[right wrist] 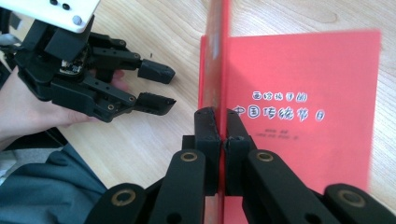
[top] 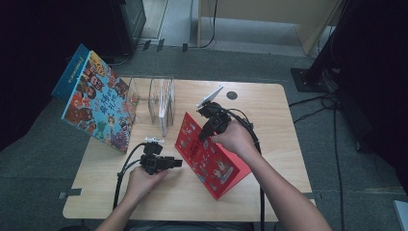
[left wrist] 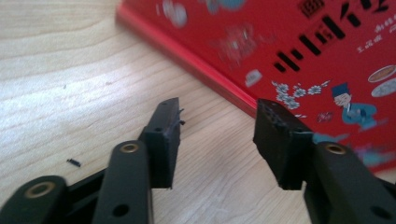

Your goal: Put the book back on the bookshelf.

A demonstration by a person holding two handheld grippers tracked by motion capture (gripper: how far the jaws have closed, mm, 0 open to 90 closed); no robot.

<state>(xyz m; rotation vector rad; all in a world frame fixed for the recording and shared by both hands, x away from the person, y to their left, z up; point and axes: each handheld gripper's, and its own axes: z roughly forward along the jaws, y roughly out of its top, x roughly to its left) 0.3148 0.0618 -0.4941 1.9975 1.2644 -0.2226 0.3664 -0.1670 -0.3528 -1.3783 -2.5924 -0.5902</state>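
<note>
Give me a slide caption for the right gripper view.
Right gripper clamps the red book's cover edge while the open left gripper waits beside it.

Your wooden surface [top: 269, 159] carries a red book [top: 208, 159], a clear rack [top: 161, 98], and a leaning picture book [top: 98, 103].

Colourful picture book [top: 98, 103] leans at table [top: 269, 110] left — clear acrylic rack [top: 161, 102] beside (w/ thin books).
</note>
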